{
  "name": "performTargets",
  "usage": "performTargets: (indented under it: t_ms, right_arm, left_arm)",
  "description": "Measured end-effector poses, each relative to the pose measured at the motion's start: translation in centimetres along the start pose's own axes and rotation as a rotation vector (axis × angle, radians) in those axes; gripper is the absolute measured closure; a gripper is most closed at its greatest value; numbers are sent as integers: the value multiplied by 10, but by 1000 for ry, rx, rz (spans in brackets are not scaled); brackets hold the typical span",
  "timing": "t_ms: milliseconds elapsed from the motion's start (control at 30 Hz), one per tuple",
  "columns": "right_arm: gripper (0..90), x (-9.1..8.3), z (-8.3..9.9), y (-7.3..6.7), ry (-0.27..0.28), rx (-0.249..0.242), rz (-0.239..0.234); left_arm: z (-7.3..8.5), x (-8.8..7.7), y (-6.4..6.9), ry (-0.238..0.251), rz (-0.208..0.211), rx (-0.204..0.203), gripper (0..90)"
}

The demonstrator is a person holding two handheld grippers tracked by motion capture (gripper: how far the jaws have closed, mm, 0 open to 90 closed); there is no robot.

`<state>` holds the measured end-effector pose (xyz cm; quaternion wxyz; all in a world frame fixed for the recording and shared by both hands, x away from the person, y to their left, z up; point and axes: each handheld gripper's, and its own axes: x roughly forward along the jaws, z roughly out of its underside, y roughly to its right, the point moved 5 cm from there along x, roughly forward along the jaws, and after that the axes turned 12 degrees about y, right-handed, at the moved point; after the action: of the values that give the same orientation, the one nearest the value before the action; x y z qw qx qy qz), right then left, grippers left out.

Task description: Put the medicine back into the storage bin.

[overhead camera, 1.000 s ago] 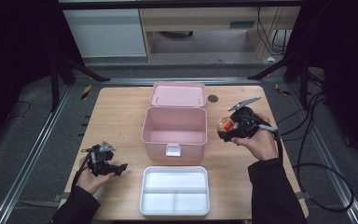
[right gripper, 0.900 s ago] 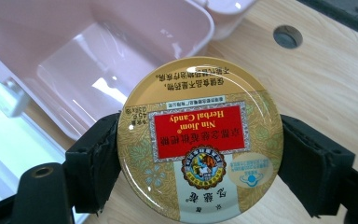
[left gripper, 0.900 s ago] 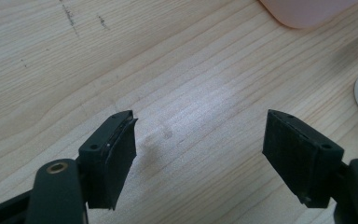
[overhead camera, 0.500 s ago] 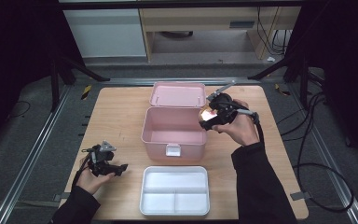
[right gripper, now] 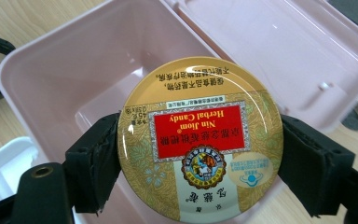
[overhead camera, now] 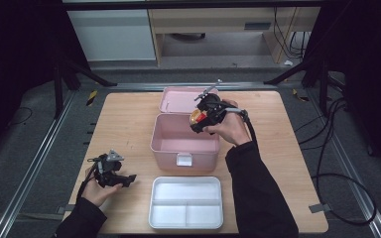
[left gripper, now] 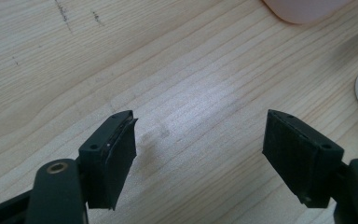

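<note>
1. Over the far-right corner of the open pink box [overhead camera: 184, 141], the right gripper [overhead camera: 202, 115] clamps a round candy tin [right gripper: 199, 140] by its rim, one black jaw on each side; the tin's flat face points at the gripper's camera.
2. Key relation: the tin hangs above the box cavity, just inside the right wall, so the drop target likely lies straight below and slightly toward the person. The right hand [overhead camera: 228, 128] is the one at the box; the left is well apart, at the near-left of the table.
3. Being round, the tin has no long axis; its face looks tilted rather than level with the box floor.
4. The left gripper [left gripper: 200, 154] is spread wide with nothing between the jaws, hovering low over bare wooden table [left gripper: 121, 60].
5. Materials: the tin is glossy metal, gold with a red label and printed text, and likely slippery at the rim. The box is smooth matte pink plastic with rounded corners, its lid [overhead camera: 182, 98] hinged back flat behind it and a white latch on the front.
6. A white divided tray [overhead camera: 186, 202], smooth plastic with compartments holding nothing, sits just in front of the box.
7. The jaw pads look like rubbery black foam.
</note>
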<state>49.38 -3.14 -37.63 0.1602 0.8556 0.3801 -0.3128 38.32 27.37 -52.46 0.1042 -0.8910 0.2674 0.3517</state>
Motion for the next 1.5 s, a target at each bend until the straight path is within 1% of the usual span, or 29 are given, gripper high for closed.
performTargets:
  t_ms: [67, 100, 133, 167, 267, 333, 467, 500, 533, 633, 700, 767, 800, 900, 1033, 1067, 1167, 1200, 1333, 1367, 1433, 1467, 1500]
  right_arm:
    - [208, 10, -3, -3, 1, -11, -10]
    - [208, 14, -5, -4, 5, -6, -11]
    - [208, 18, -6, -5, 10, -17, -17]
    - [208, 23, -7, -6, 13, -14, -25]
    - [208, 36, -9, -10, -6, -20, -43]
    - [208, 45, -11, -14, -10, -13, -54]
    - [208, 59, -13, -18, -22, -26, -66]
    - [208, 61, -14, -19, -21, -22, -68]
    - [208, 64, -14, -20, -25, -32, -73]
    - [208, 74, -15, -24, -36, -41, -82]
    - [208, 79, -15, -26, -43, -40, -85]
    - [208, 86, -15, -28, -45, -55, -94]
    - [208, 88, -16, -30, -52, -49, -95]
    - [208, 98, -16, -35, -66, -59, -103]
    - [207, 110, -13, -40, -85, -74, -117]
    - [207, 113, -12, -41, -92, -71, -118]
    - [207, 121, -7, -42, -116, -91, -118]
    - [206, 122, -5, -43, -124, -79, -117]
    - [204, 130, -1, -43, -133, -86, -126]
    - [203, 132, 0, -43, -136, -95, -127]
    - [202, 135, 2, -43, -141, -96, -130]
    - [201, 136, 3, -44, -150, -85, -128]
    - [201, 138, 3, -43, -145, -93, -128]
  left_arm:
    - [0, 0, 0, 0, 2, 1, 252]
    - [0, 0, 0, 0, 2, 4, 252]
    - [0, 0, 0, -1, 1, 7, 252]
    - [0, 0, 0, -1, 3, 7, 252]
    - [0, 0, 0, -2, 3, 6, 252]
    - [0, 0, -1, -2, 3, 6, 252]
    - [0, 0, -1, 0, 3, 7, 252]
    - [0, 0, -1, 0, 4, 7, 252]
    - [1, 0, -1, -1, 5, 6, 252]
    - [1, 0, -1, -2, 5, 6, 252]
    - [1, 0, -1, -1, 4, 6, 252]
    - [1, 0, -1, -2, 5, 7, 252]
    - [1, 1, -1, -3, 5, 7, 252]
    - [1, 1, 0, -4, 6, 9, 251]
    - [1, 0, 0, -2, 7, 5, 251]
    - [1, 0, -1, -1, 6, 5, 251]
    - [1, 0, -1, -2, 6, 5, 251]
    - [1, 0, -1, -2, 6, 9, 251]
    - [2, 1, 0, -4, 9, 9, 251]
    - [2, 1, 0, -4, 9, 10, 251]
    - [2, 1, 0, -4, 9, 10, 250]
    - [2, 1, 0, -4, 9, 11, 250]
    - [2, 1, 0, -4, 10, 10, 250]
